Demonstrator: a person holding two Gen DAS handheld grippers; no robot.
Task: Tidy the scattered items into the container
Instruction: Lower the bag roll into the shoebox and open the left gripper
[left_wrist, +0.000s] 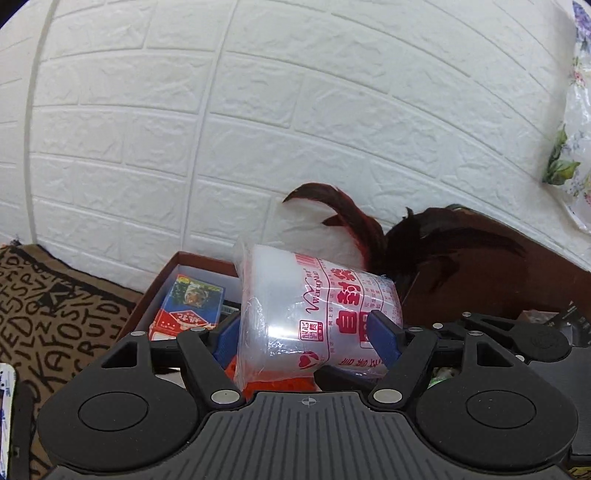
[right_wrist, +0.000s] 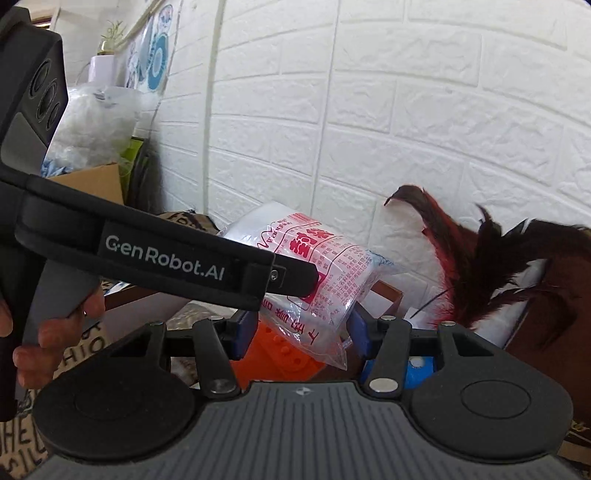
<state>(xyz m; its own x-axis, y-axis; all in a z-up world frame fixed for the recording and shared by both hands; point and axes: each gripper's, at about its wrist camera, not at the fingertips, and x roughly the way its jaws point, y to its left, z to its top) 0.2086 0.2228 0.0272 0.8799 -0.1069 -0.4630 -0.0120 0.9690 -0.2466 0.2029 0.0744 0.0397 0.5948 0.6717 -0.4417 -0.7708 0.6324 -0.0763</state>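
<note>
At the far left of the left wrist view a brown cloth printed with black letters (left_wrist: 55, 306) is covering the surface. Next to it a brown-walled open cardboard box with a white lining (left_wrist: 162, 280) is sitting below the white brick-pattern wall (left_wrist: 258, 129), and a small blue and red card pack (left_wrist: 188, 306) is lying inside it. In the middle, the left gripper (left_wrist: 306, 336) is clamping a clear plastic packet of zip bags printed with red Chinese characters (left_wrist: 317, 317) between its blue pads (left_wrist: 384, 336); the packet is bulging upward above the box, glossy and crinkled, its upper part plain and milky. An orange plastic piece (left_wrist: 277, 384) is showing under it. To the right a dark red and black feather duster (left_wrist: 424, 243) is sticking up against the wall.

In the right wrist view a hand (right_wrist: 55, 332) is gripping the handle of the other device at the left edge, whose black finger is reaching across to the same packet (right_wrist: 325, 280). The right gripper (right_wrist: 301, 328) is pinching the packet's lower end between its blue pads (right_wrist: 245, 332), the transparent corner hanging down over an orange studded piece (right_wrist: 284, 358). Further right the feathers (right_wrist: 498, 266) are spreading over the box's rim
</note>
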